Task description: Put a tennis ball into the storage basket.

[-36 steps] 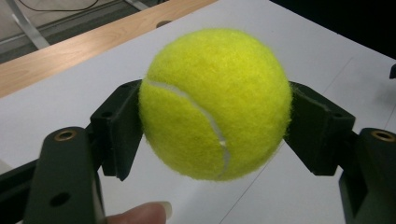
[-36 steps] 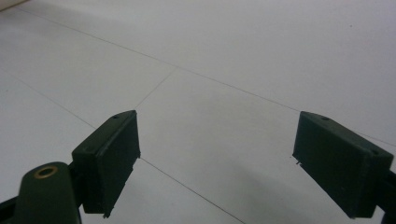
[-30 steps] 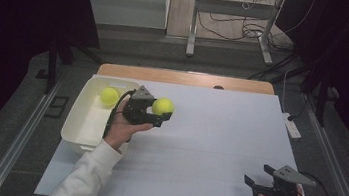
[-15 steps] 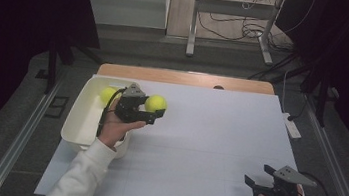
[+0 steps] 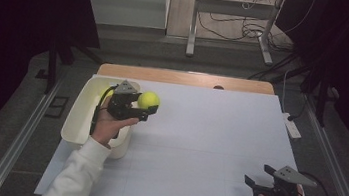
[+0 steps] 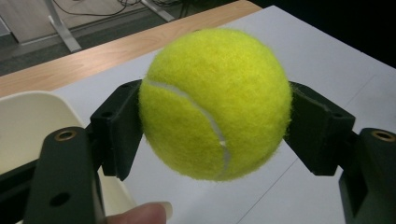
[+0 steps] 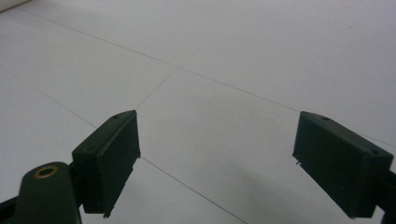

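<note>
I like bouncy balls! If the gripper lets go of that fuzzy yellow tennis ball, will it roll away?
Probably: the fuzzy yellow tennis ball is round and the flat white table wouldn't stop it. Its felt likely keeps it from slipping between the left gripper pads.

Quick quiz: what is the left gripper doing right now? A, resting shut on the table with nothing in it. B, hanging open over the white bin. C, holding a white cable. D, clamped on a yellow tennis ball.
D: in the left gripper view both black pads press the sides of the tennis ball, held by the left gripper beside the white bin.
</note>
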The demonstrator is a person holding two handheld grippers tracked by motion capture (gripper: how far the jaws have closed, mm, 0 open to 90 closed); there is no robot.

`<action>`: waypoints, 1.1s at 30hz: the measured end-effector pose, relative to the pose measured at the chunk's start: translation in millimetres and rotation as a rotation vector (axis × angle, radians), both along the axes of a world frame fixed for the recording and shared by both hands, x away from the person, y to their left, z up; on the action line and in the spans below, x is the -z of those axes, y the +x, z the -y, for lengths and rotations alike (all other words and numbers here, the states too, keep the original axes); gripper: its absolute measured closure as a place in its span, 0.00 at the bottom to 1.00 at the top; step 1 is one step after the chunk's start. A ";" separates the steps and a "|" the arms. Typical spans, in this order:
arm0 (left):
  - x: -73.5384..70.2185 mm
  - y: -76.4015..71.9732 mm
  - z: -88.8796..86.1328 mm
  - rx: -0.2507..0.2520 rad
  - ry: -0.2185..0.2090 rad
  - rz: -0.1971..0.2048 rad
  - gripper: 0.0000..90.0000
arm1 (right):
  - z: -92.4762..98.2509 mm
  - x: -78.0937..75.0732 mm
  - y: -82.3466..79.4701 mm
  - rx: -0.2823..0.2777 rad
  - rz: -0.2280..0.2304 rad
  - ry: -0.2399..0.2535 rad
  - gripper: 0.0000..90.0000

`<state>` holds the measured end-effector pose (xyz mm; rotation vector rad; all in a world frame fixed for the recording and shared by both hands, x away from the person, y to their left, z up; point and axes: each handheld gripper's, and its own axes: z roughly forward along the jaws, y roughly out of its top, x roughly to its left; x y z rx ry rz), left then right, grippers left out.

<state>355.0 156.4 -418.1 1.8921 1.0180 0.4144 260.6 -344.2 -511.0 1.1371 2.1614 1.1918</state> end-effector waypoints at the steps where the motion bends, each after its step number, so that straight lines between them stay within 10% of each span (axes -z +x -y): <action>1: -0.2 -0.2 -1.2 -0.002 0.000 0.000 0.30 | 0.0 0.0 -0.1 0.000 0.000 0.000 0.17; 33: -0.2 -1.3 -51.0 -0.126 0.029 -0.005 0.30 | 0.0 0.0 -0.1 -0.001 -0.001 0.001 0.17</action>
